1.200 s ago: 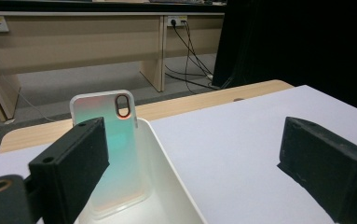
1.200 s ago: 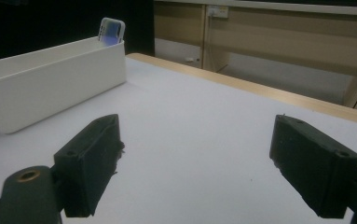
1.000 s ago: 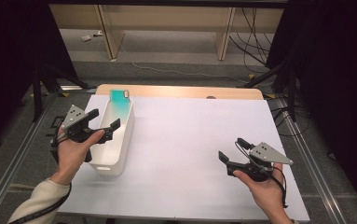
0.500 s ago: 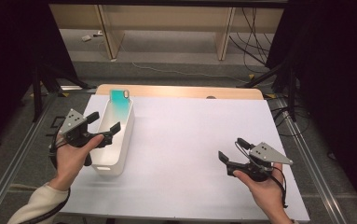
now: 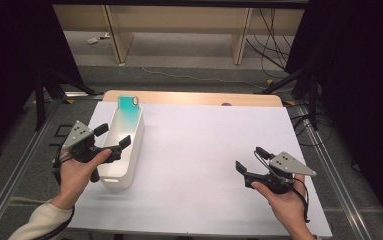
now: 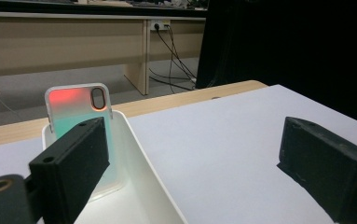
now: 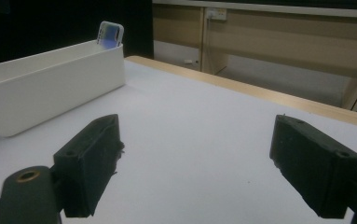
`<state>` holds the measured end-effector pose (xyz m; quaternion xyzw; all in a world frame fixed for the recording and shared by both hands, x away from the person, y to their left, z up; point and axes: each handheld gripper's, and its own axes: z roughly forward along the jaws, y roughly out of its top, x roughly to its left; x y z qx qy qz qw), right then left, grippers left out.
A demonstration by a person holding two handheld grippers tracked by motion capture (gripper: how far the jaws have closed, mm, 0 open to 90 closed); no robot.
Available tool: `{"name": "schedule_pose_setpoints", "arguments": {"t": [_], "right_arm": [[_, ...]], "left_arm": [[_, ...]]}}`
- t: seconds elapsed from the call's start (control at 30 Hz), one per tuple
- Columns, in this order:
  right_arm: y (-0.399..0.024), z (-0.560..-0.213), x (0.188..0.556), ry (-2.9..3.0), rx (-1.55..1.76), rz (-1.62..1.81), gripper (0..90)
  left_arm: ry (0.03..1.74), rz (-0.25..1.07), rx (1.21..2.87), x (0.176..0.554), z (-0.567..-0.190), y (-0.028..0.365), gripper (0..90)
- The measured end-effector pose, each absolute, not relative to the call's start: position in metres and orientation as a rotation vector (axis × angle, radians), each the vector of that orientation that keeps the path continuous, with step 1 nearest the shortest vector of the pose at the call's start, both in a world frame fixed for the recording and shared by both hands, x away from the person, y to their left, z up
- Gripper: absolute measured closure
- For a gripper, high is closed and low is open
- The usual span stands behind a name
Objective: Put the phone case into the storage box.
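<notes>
The left tongs (image 5: 110, 140) are hovering wide open over the near end of the white bin (image 5: 124, 145), likely lining up on the phone case (image 5: 128, 111) leaning upright at its far end. The right tongs (image 5: 250, 160) are waiting, wide and empty, above the bench (image 5: 199, 150), well apart.

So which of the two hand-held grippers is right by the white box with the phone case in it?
The left hand-held gripper: its open jaws straddle the white bin's near rim. The right hand-held gripper is open too, far across the table.

Glossy phone case (image 6: 80, 135) leans in smooth plastic bin (image 5: 129, 155)
</notes>
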<state>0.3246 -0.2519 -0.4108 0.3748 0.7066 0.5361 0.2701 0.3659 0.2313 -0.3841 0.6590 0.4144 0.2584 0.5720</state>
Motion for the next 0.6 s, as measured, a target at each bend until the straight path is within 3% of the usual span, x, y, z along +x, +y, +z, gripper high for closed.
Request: {"name": "schedule_pose_setpoints", "arguments": {"t": [0.6], "right_arm": [[-0.253, -0.410, 0.324, 1.936, 1.018, 1.417, 17.4]], "left_arm": [[0.952, 0.576, 1.574, 0.347, -0.398, 0.227, 7.8]]}}
